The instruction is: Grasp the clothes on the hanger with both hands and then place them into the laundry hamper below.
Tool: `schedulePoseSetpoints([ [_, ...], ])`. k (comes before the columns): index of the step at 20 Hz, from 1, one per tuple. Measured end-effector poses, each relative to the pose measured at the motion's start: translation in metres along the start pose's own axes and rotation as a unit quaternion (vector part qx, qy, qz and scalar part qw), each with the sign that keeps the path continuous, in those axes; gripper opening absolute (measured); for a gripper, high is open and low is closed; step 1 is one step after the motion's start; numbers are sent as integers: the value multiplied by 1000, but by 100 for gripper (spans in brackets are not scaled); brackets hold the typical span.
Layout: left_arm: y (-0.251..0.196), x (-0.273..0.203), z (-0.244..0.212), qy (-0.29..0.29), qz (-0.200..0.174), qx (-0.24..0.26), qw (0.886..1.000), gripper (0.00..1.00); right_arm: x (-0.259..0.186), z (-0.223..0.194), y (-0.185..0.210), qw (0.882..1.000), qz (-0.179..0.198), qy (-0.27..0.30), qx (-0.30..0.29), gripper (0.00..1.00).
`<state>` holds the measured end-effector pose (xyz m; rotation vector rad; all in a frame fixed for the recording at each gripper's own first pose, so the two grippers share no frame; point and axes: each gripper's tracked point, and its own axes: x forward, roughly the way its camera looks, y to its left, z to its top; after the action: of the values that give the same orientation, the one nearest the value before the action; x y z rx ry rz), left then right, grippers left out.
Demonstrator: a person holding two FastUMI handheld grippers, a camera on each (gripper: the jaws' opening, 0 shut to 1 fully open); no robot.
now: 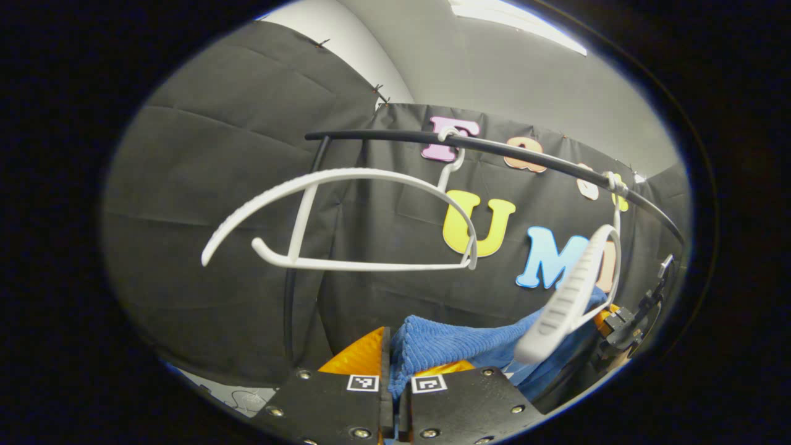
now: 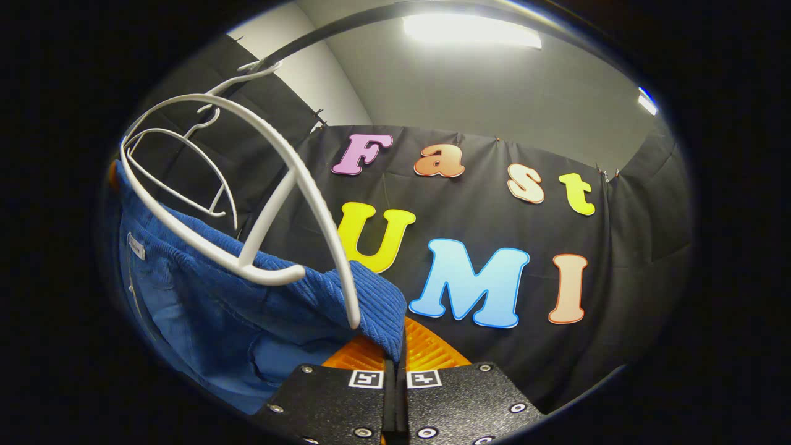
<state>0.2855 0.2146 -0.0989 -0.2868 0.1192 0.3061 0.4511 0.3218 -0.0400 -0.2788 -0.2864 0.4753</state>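
A blue corduroy garment stretches between my two grippers. My left gripper is shut on one bunched edge of it, low in the left gripper view. Farther right in that view, the right gripper holds the other end. A white hanger hangs tilted in front of the cloth there. In the right gripper view, my right gripper is shut on a corner of the blue garment, which sags to the left. The near white hanger lies against the cloth; I cannot tell whether it still carries it.
A bare white hanger hangs from the black rail to the left of the garment. In the right gripper view the rail runs overhead, and that bare hanger hangs farther back. A bright ceiling light is above.
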Motion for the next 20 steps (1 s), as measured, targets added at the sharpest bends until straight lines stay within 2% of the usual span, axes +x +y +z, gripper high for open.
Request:
schedulePoseSetpoints([
  [4, 3, -17, -22, 18, 9, -7, 1000, 4, -21, -7, 0, 1000, 1, 14, 9, 0],
  [10, -6, -50, -34, 27, 6, 31, 999, 4, -63, -23, 1, 997, -1, 62, 48, 0],
  [12, -7, -69, -34, 22, -6, 26, 999, 4, -84, -25, 5, 994, -6, 81, 77, 0],
  [20, 8, -115, -19, 31, -58, 24, 998, 4, -170, 5, 33, 983, -38, 151, 101, 0],
])
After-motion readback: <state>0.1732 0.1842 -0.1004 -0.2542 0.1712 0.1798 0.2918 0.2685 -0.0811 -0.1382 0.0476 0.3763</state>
